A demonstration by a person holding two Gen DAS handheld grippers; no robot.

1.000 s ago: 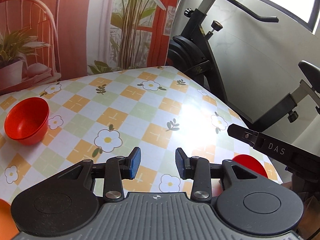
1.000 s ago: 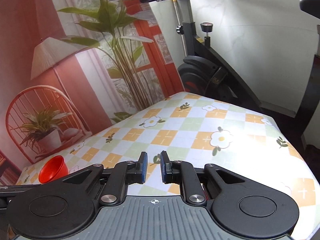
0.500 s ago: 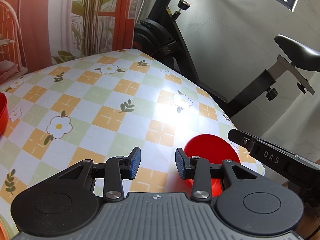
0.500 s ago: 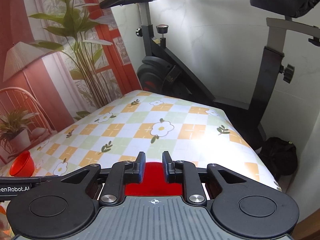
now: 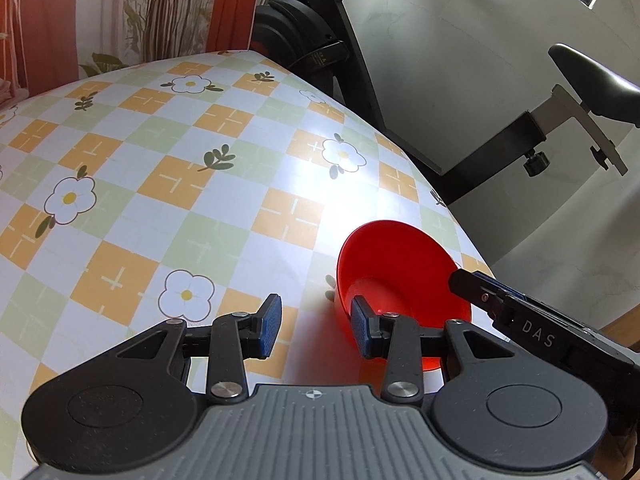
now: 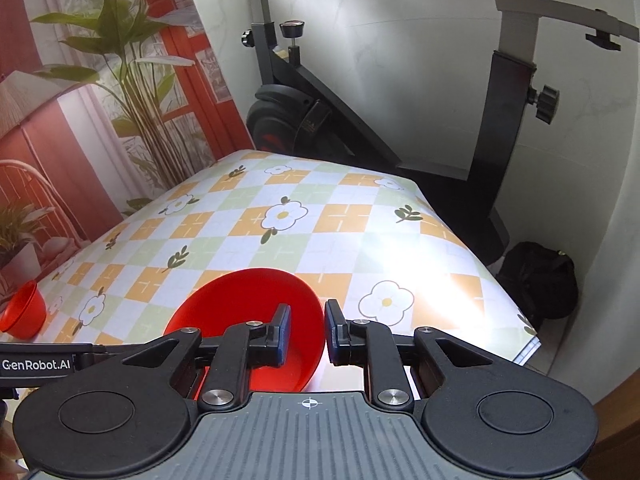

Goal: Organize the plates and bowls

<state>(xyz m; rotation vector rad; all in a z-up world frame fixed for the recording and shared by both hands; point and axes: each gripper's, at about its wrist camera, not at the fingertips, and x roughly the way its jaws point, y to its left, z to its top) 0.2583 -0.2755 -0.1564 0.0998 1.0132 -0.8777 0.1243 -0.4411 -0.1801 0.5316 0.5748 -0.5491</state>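
- The counter (image 6: 340, 236), with its cloth of orange and green checks and white flowers, fills the middle of both views. Its right edge drops to the floor at the right of the right wrist frame.
- An exercise bike (image 6: 304, 112) stands behind the counter at the top of both frames, and a dark bag (image 6: 536, 280) lies on the floor at the right.
- The red bowl (image 6: 248, 300) sits on the counter in the lower centre of the right wrist frame, near the right edge of the counter. In the left wrist frame it is at the lower right (image 5: 396, 264).
- A second red bowl (image 6: 22, 314) stands well apart, at the far left edge of the right wrist frame.
- The right tongs (image 6: 306, 334) are a little apart and straddle the near rim of the red bowl, one finger inside and one outside. I cannot tell if the pads already touch the rim.
- The left tongs (image 5: 314, 330) are wide apart and hold nothing; the right finger stands in front of the bowl's wall.
- Risk, in my judgement: the rim is thin and smooth, so a shallow clamp may slip and the bowl may tip. Because the bowl is close to the counter edge, a push from either tongs could slide it off.
- Writing: "GenRobot.AI" at the lower left of the right wrist frame, and "DAS" at the lower right of the left wrist frame.
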